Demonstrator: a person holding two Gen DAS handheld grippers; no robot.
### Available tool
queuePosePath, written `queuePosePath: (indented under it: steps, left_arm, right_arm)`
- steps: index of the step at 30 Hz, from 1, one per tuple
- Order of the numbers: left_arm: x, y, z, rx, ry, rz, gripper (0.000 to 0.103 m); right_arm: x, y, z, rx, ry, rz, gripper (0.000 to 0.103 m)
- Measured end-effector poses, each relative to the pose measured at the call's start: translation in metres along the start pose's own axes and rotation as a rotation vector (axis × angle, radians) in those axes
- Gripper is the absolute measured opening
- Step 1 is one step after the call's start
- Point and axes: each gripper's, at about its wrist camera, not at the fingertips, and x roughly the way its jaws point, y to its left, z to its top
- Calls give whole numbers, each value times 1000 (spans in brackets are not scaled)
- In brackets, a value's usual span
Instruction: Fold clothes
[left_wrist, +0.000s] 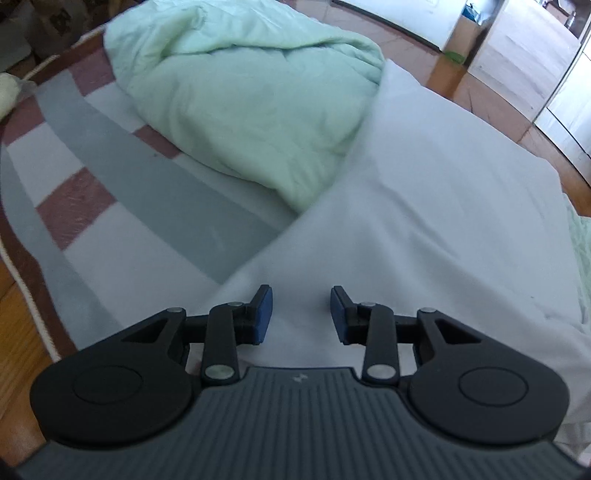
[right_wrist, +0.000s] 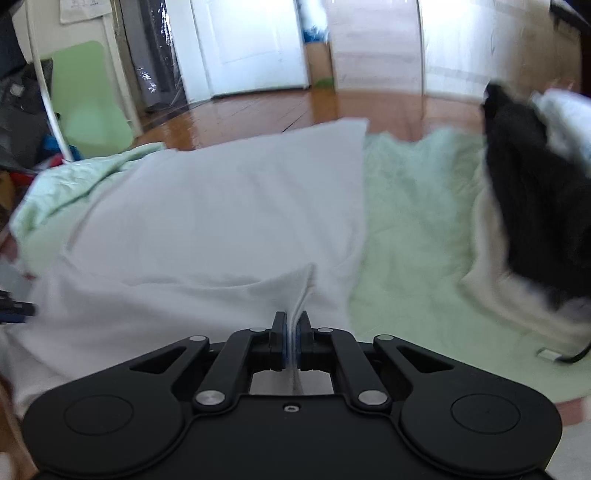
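Striped rug (left_wrist: 92, 206) | white garment (left_wrist: 424, 206) | right gripper (right_wrist: 294, 334) pinching hem

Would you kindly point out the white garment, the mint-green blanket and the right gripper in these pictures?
white garment (right_wrist: 221, 206): right wrist view, on its flat middle.
mint-green blanket (left_wrist: 236, 99): left wrist view, on the bunched heap's middle.
right gripper (right_wrist: 293, 334): right wrist view, between its fingertips, clamped on a white fold.
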Motion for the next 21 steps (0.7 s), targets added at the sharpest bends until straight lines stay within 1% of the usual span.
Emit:
queuePosePath:
  steps: [1, 3, 5, 10, 11, 12, 14, 16, 17, 18, 20, 21]
  left_arm:
    - [-1, 0, 1, -3, -4, 13, 34]
    - [-2, 5, 1, -22, 2, 17, 34]
    - [-2, 6, 0, -34, 12, 19, 34]
    - [-8, 8, -13, -24, 26, 16, 35]
    - [-10, 7, -14, 0, 23, 33, 37]
    - [-11, 5, -15, 24, 21, 49, 40]
    - [-15, -3, -14, 101, -3, 111, 42]
    - [-20, -9, -12, 161, -37, 160, 44]
    - [-22, -12, -11, 185, -54, 178, 47]
    - [-23, -13, -10, 193, -65, 181, 49]
    - [-22, -9, -7, 159, -57, 137, 52]
    - [-18, -7, -6, 147, -32, 131, 52]
  right_arm:
    - [-17, 7, 4, -33, -62, 29, 5]
    - [-50, 22, 13, -98, -184, 84, 5]
    - [-40, 15, 11, -80, -139, 28, 5]
    - [-15, -1, 6, -34, -23, -112, 6]
    - [-11, -4, 5, -25, 0, -140, 6]
    - [-6, -7, 4, -16, 23, -168, 10]
    - [4, -14, 2, 3, 69, -224, 11]
    - [13, -20, 0, 21, 114, -278, 25]
    - [10, -23, -1, 42, 115, -263, 42]
    - [8, -25, -2, 59, 119, -253, 55]
    - [10, -28, -6, 84, 145, -229, 55]
    - [13, -29, -9, 91, 167, -214, 55]
